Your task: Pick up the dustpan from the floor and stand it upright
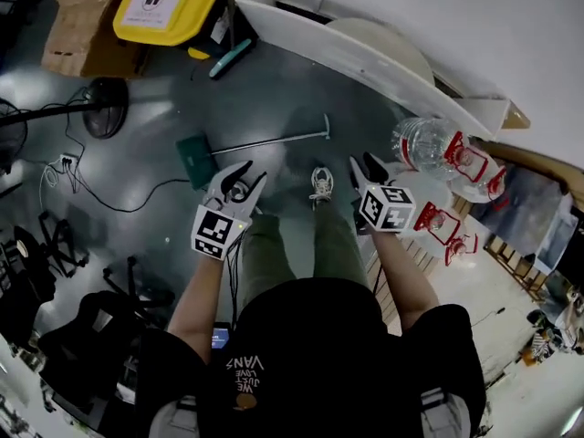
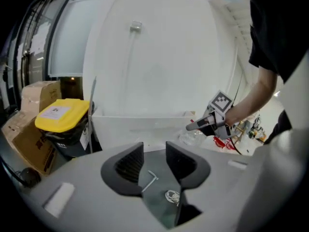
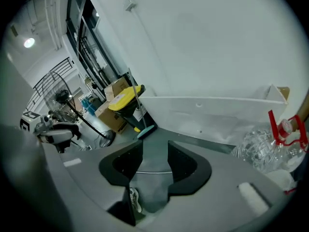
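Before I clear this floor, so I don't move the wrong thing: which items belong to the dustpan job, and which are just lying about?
Job: dustpan, lying flat on the floor; left gripper and right gripper, fingers open, empty.
Lying about: yellow-lidded bin, cardboard boxes, fan, plastic bottles.

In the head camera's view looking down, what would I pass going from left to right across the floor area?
Round fan base → green dustpan scoop → left gripper → white shoe → right gripper → clear plastic bottle.
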`<action>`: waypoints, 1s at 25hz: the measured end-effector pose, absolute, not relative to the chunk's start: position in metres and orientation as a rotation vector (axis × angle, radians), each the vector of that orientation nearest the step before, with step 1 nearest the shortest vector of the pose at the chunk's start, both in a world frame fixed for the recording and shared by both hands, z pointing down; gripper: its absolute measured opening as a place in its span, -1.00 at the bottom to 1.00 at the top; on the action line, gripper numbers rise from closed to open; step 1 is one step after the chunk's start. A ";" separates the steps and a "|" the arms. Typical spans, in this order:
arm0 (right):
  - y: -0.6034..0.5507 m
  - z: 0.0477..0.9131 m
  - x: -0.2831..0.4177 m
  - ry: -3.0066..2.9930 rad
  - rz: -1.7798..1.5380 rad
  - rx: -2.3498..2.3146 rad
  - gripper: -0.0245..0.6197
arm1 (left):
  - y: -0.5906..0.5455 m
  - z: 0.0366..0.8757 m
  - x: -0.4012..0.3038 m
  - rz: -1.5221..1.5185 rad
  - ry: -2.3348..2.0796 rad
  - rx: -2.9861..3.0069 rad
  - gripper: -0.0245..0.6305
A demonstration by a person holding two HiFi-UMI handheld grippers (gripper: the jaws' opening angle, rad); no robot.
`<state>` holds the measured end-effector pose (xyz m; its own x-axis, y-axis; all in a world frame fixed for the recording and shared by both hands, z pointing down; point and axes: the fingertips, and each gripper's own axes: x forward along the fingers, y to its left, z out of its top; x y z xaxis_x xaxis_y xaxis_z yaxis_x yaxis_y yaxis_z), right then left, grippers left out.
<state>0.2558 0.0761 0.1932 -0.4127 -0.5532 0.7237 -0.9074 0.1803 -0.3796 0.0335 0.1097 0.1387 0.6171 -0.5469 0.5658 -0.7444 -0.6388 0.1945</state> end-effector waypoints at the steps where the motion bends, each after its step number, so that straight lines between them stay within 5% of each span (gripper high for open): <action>1: 0.070 0.202 0.251 -2.032 1.114 1.384 -0.50 | 0.104 0.150 0.035 0.663 -0.981 2.443 -0.46; 25: 0.056 0.579 0.247 -1.728 1.229 1.391 -0.50 | 0.088 0.518 0.006 0.860 -0.756 2.365 -0.46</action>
